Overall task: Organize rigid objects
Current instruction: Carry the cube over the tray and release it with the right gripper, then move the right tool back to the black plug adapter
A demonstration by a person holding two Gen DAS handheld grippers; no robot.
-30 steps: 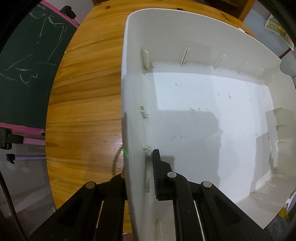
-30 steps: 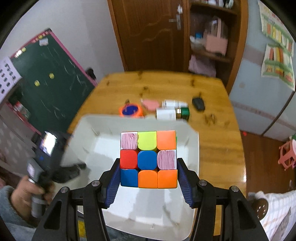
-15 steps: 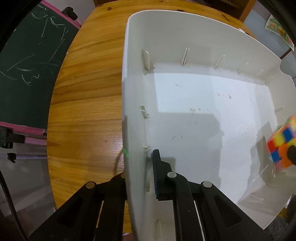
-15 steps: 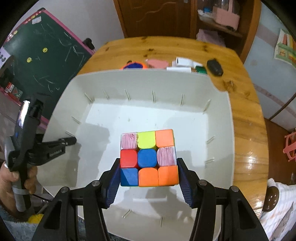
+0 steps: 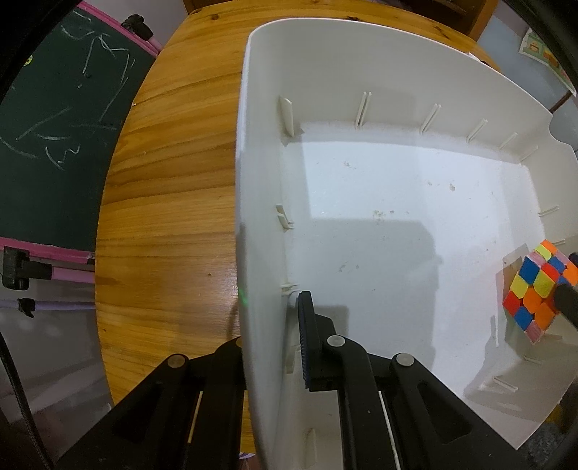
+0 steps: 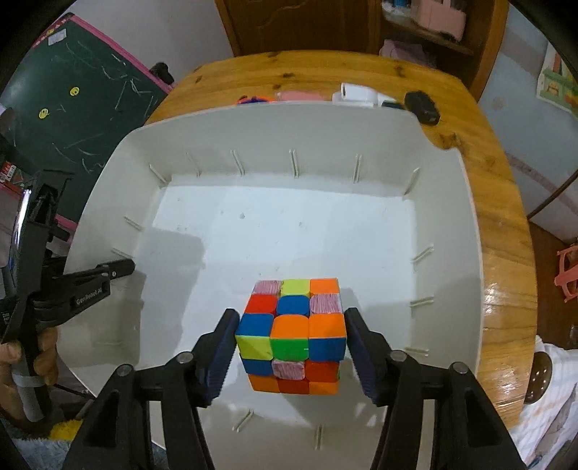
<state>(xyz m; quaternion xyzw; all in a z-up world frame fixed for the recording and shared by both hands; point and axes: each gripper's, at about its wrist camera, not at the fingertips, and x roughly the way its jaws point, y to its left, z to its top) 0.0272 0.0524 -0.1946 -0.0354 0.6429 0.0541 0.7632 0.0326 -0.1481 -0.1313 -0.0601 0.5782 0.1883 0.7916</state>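
I see puzzle cube (image 6: 292,334) on white bin (image 6: 108,202) floor, tilted, no long axis; right gripper (image 6: 290,352) jaws just widened, pads clear. Left gripper (image 5: 269,325) pinches bin wall. Wooden table (image 6: 502,224), chalkboard (image 5: 47,144).

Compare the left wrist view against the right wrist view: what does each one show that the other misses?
Left wrist only: the left gripper shut on the white bin's near side wall, one finger inside and one outside.

Right wrist only: the right gripper, jaws just opened, both pads clear of the puzzle cube; small items on the table behind the bin: a black fob, a white box, a pink piece; the wooden door.

Both: bin, cube inside it, wooden table, chalkboard.
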